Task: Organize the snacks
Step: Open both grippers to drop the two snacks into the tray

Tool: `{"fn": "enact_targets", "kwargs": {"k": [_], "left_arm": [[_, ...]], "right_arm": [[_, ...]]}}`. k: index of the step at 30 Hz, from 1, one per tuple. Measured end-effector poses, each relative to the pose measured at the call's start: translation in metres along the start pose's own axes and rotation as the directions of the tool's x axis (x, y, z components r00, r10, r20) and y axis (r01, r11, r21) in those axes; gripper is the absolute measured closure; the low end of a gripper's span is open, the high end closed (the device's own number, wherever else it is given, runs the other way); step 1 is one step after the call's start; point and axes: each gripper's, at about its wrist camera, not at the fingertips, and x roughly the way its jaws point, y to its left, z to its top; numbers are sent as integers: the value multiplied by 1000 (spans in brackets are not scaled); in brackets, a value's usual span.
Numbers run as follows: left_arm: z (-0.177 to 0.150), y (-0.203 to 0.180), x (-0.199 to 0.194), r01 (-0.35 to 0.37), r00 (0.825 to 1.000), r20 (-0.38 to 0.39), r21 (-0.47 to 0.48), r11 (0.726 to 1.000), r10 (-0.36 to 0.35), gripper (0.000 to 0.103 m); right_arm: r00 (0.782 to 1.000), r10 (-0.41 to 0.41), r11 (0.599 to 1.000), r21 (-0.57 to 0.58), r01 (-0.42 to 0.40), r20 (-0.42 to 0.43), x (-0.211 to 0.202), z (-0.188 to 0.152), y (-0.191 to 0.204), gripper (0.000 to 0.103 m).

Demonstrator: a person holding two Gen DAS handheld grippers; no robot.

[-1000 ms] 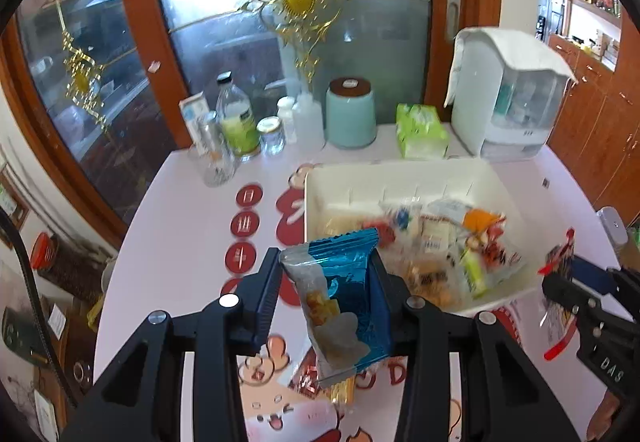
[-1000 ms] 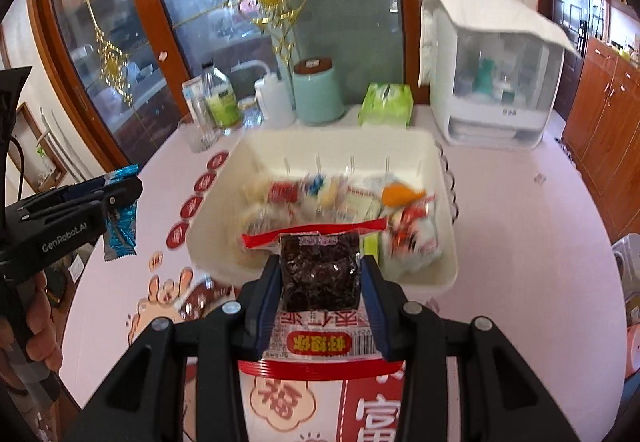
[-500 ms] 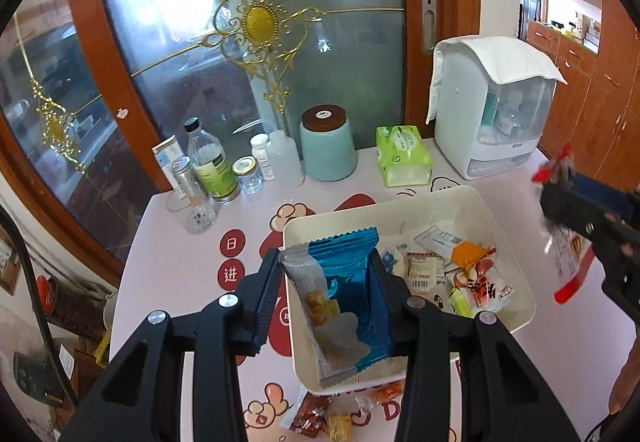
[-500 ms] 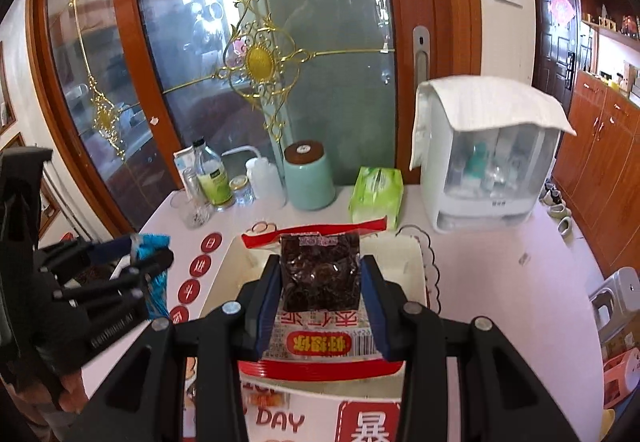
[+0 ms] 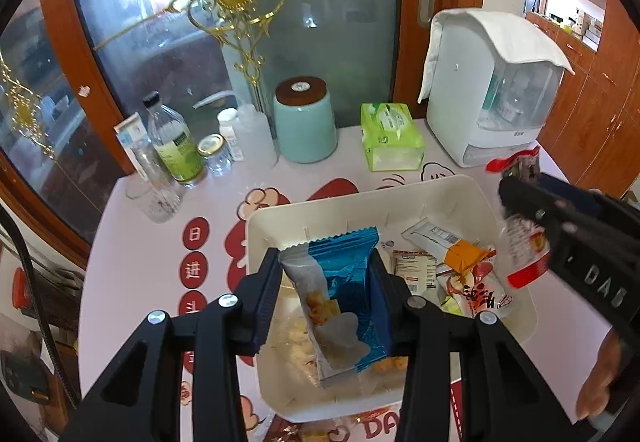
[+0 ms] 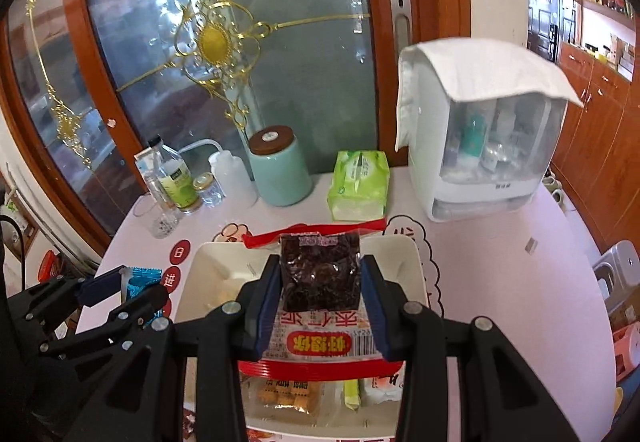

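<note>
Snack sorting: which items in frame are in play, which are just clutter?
In play:
- left gripper shut on blue snack packet
- right gripper shut on red-edged dark snack packet
- white bin of snacks

Clutter:
- teal canister
- green tissue pack
- bottles
- white cabinet

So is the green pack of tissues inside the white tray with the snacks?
No, the green tissue pack lies on the table behind the white tray, next to the mint jar.
</note>
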Motion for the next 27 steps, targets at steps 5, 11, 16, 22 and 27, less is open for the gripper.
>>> {"fn": "enact_targets", "kwargs": {"k": [5, 11, 16, 22, 27], "left_arm": [[-1, -8, 25, -2, 999, -35, 6, 1000, 2, 27], [-12, -8, 55, -2, 995, -102, -9, 1000, 1, 16], [-25, -2, 67, -3, 989, -147, -28, 1000, -1, 15], [-31, 1, 67, 1, 986, -166, -35, 999, -7, 14], [-37, 0, 61, 8, 985, -171, -35, 999, -14, 14]], "right_arm": [[998, -25, 1000, -9, 25, -54, 27, -6, 2, 62], [991, -26, 999, -36, 22, -129, 51, -20, 1, 56], [986, -17, 999, -34, 11, -165, 57, -33, -3, 55], [982, -9, 1000, -31, 4, -189, 60, -40, -4, 55], [980, 3, 999, -31, -9, -197, 57, -44, -1, 54]]}}
